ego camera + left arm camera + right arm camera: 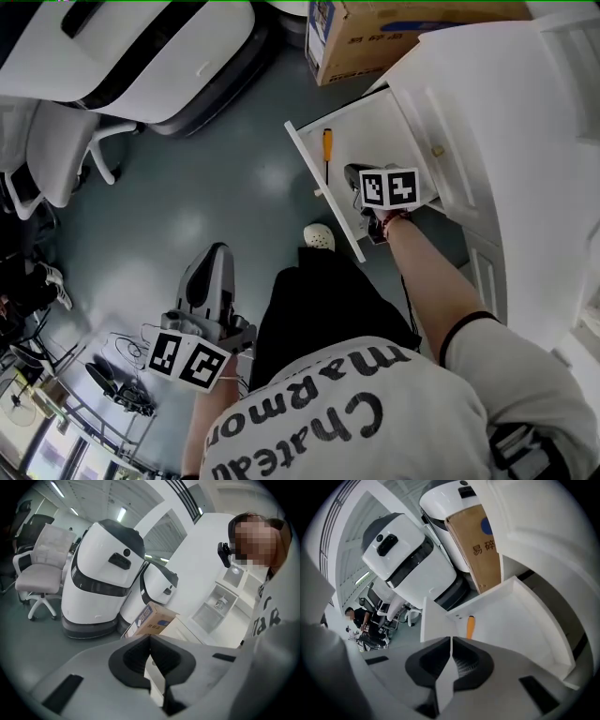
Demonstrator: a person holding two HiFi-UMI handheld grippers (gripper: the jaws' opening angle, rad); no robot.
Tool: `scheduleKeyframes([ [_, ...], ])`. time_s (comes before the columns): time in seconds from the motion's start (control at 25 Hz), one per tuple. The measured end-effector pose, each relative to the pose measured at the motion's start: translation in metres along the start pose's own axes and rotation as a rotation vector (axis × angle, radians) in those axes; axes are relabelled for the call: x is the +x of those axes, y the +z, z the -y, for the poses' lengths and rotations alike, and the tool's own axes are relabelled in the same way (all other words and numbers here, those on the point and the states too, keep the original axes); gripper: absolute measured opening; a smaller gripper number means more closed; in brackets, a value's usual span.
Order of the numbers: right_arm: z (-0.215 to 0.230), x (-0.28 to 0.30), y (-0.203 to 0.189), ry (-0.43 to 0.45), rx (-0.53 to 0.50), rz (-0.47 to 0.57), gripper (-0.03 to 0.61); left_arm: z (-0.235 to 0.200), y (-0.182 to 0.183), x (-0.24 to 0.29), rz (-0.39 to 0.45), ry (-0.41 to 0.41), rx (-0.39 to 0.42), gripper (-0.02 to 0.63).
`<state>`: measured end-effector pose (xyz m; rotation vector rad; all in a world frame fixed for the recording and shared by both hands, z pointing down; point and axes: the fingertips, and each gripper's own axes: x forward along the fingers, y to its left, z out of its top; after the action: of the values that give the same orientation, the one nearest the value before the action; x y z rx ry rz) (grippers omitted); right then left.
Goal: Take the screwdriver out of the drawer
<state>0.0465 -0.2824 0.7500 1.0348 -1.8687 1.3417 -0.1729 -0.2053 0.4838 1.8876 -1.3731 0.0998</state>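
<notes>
Downward — right claw (357,178) over drawer (367,126)

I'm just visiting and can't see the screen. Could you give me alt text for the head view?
Seen from above, a person's right gripper is poised at an open white drawer, where an orange-handled screwdriver lies untouched just beside it. The left gripper is held low on the person's other side, over the grey floor.

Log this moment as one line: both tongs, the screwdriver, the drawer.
right tongs: shut, empty, over open white drawer | orange-handled screwdriver: in drawer, untouched | left tongs: shut, empty, away from drawer
</notes>
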Motion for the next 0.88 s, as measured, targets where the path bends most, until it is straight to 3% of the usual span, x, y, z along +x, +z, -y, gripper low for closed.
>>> scheduleKeyframes([
  [0.44,0.057,0.078,-0.031,-0.053,0.183,-0.096,0.031,-0.033,-0.056,0.039,-0.108,0.025,-0.075,0.023],
  [0.68,0.058,0.101,-0.043,-0.03,0.177,-0.124,0.031,-0.022,-0.072,0.062,-0.16,-0.027,-0.065,0.023],
  [0.88,0.056,0.124,-0.037,-0.021,0.148,-0.131,0.031,-0.03,-0.088,0.058,-0.201,-0.013,-0.09,0.023],
])
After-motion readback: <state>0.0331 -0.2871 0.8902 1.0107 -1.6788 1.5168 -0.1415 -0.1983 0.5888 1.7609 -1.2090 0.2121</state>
